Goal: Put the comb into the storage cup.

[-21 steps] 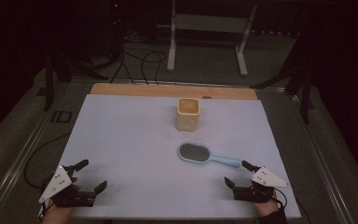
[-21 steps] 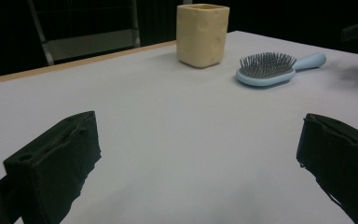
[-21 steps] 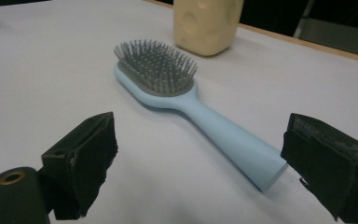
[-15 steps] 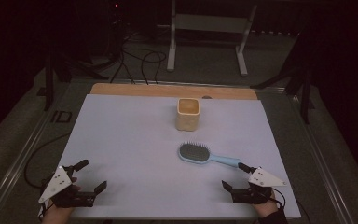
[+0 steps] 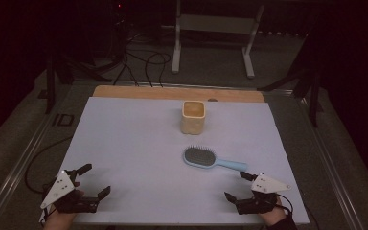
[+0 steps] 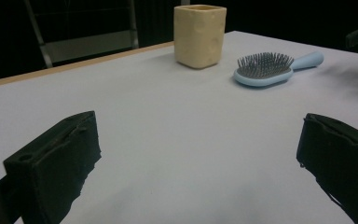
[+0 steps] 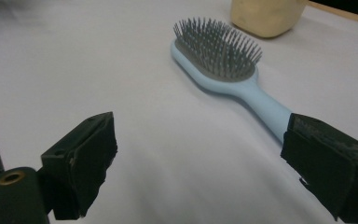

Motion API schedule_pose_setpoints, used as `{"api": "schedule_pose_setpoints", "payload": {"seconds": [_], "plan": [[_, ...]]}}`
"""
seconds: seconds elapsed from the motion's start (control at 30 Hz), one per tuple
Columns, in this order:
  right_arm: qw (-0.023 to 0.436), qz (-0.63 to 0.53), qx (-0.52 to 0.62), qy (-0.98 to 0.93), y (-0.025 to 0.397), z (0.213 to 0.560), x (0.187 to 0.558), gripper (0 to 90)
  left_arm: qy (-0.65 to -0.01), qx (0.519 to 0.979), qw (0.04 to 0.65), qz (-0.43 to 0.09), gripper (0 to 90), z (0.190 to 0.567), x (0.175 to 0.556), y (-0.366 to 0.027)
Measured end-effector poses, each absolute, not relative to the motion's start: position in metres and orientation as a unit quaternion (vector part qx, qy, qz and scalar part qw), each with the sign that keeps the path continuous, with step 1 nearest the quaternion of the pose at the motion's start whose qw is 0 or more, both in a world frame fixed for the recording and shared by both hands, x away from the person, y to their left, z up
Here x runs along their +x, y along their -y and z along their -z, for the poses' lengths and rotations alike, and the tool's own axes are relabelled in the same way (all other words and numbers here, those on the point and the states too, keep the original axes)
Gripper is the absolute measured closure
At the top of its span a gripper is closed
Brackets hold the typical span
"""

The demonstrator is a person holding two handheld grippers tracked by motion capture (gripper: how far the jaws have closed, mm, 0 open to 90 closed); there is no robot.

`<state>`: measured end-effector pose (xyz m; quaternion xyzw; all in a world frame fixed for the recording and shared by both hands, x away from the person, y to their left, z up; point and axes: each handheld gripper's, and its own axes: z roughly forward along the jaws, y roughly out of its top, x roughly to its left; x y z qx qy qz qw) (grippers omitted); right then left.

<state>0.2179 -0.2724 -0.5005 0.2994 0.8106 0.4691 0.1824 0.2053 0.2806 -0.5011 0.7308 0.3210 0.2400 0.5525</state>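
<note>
A light blue hairbrush (image 5: 206, 158) lies bristles up right of the table's middle, handle pointing right. Behind it stands a cream square cup (image 5: 193, 116), upright. My right gripper (image 5: 235, 185) rests open at the front right; its far jaw sits just beside the handle's end without touching it. In the right gripper view the hairbrush (image 7: 219, 56) lies ahead of the open right gripper (image 7: 200, 140), with the cup (image 7: 265, 16) beyond. My left gripper (image 5: 97, 178) rests open and empty at the front left. The left gripper view shows the left gripper (image 6: 199, 135), cup (image 6: 199, 35) and hairbrush (image 6: 265, 70) far ahead.
A white sheet (image 5: 134, 143) covers the table, with a wooden strip (image 5: 139, 92) bare along the far edge. Beyond the table the floor holds cables (image 5: 139, 62) and a metal stand (image 5: 213, 28). Broad open sheet lies between the two grippers.
My right gripper has crept slightly back toward the front edge. The left gripper, brush and cup have stayed put.
</note>
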Motion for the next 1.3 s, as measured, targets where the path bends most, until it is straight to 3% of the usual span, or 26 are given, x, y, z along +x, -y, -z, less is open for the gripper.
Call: {"api": "schedule_pose_setpoints", "payload": {"seconds": [0.67, 1.3], "plan": [[0.231, -0.482, 0.259, -0.805, 0.277, 0.428, 0.231, 9.6, -0.320, 0.731, 0.553, -0.240, 0.0, 0.501, 0.205, -0.280], [0.252, -0.477, 0.248, -0.805, 0.277, 0.402, 0.272, 9.6, -0.320, 0.730, 0.556, -0.236, 0.0, 0.501, 0.205, -0.280]]}}
